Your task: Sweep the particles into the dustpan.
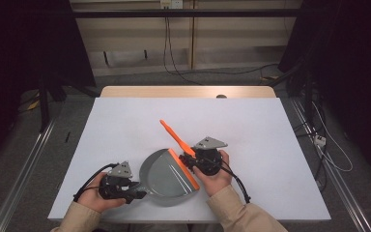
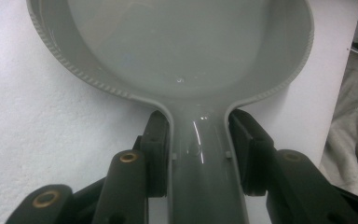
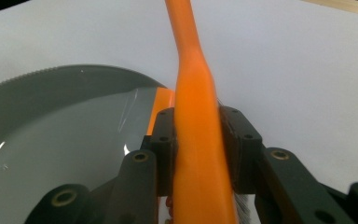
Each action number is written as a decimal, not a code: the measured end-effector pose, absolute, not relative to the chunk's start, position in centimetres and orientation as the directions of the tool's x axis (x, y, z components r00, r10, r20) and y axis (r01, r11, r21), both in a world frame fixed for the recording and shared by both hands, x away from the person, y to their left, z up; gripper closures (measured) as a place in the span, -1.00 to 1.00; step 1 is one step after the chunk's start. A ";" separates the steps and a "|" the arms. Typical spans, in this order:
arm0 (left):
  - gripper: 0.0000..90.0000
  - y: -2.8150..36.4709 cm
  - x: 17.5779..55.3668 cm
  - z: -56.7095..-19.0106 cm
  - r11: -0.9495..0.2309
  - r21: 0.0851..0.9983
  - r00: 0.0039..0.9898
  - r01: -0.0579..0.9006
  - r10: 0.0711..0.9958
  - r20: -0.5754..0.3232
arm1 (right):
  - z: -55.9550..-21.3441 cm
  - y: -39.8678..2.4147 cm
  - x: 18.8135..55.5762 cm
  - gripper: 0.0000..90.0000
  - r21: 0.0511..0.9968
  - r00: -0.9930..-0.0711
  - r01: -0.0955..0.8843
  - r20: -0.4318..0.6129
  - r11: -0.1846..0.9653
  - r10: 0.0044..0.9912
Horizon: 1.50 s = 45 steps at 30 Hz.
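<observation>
A grey dustpan (image 1: 164, 176) with an orange lip lies on the white table (image 1: 125, 125), near the front edge. My left gripper (image 1: 136, 194) is shut on the pan's handle; in the left gripper view both pads press on the handle's neck (image 2: 199, 140), with the pan's bowl (image 2: 186, 46) beyond. My right gripper (image 1: 189, 162) is shut on an orange brush (image 1: 174, 135) at the pan's orange lip. The brush handle slants up and to the left over the table. In the right gripper view the orange brush (image 3: 193, 93) runs between the jaws, and bristles show below them. The dustpan (image 3: 51, 140) lies to its left.
A wooden strip (image 1: 188, 92) runs along the table's back edge, with a small dark knob (image 1: 221, 96) on it. White tabletop spreads behind and to both sides of the pan. Cables (image 1: 328, 150) trail on the floor at the right.
</observation>
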<state>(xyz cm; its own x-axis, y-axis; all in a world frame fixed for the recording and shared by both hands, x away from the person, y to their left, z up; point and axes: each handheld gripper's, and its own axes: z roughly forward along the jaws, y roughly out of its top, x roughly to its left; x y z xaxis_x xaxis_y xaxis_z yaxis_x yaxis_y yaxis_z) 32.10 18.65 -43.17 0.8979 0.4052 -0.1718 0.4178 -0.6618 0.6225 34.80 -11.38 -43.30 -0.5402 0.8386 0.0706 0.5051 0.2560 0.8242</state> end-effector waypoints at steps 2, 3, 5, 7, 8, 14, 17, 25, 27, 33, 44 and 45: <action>0.38 18.6 32.1 -43.2 -0.662 0.622 0.898 0.418 0.405 -0.172 | -43.3 -11.2 34.7 0.53 0.826 -0.534 0.511 0.088 0.239 0.841; 0.37 18.6 32.1 -43.2 -0.663 0.621 0.898 0.418 0.405 -0.173 | -43.3 -11.1 34.7 0.53 0.827 -0.534 0.511 0.092 0.235 0.840; 0.38 18.5 32.0 -43.1 -0.666 0.618 0.898 0.417 0.405 -0.169 | -43.3 -10.9 34.6 0.53 0.828 -0.536 0.508 0.088 0.237 0.840; 0.38 18.5 32.0 -43.2 -0.667 0.619 0.900 0.414 0.401 -0.170 | -43.4 -10.6 34.4 0.53 0.830 -0.537 0.505 0.086 0.238 0.839; 0.37 18.4 32.0 -43.2 -0.666 0.618 0.899 0.417 0.403 -0.172 | -43.4 -10.5 34.4 0.53 0.830 -0.535 0.504 0.083 0.239 0.841; 0.37 18.1 32.0 -43.2 -0.662 0.620 0.897 0.421 0.405 -0.177 | -43.5 -10.2 34.2 0.53 0.835 -0.525 0.507 0.103 0.213 0.845; 0.38 18.0 32.0 -43.2 -0.665 0.617 0.898 0.421 0.403 -0.178 | -43.5 -9.9 34.0 0.53 0.837 -0.520 0.511 0.117 0.198 0.846; 0.38 18.0 32.0 -43.2 -0.667 0.613 0.896 0.423 0.407 -0.176 | -43.6 -9.3 33.8 0.53 0.842 -0.522 0.504 0.118 0.194 0.845; 0.38 18.0 32.0 -43.2 -0.660 0.619 0.895 0.427 0.408 -0.183 | -43.6 -9.3 33.8 0.53 0.842 -0.521 0.506 0.126 0.186 0.844; 0.38 18.0 32.0 -43.2 -0.665 0.616 0.897 0.422 0.404 -0.179 | -43.5 -9.1 33.8 0.53 0.843 -0.534 0.506 0.138 0.184 0.834; 0.38 18.1 32.0 -43.2 -0.663 0.618 0.897 0.423 0.404 -0.181 | -43.2 -8.7 33.6 0.53 0.847 -0.550 0.501 0.151 0.180 0.821; 0.38 18.1 32.0 -43.2 -0.663 0.617 0.897 0.423 0.404 -0.181 | -43.0 -8.6 33.6 0.53 0.848 -0.555 0.498 0.154 0.179 0.817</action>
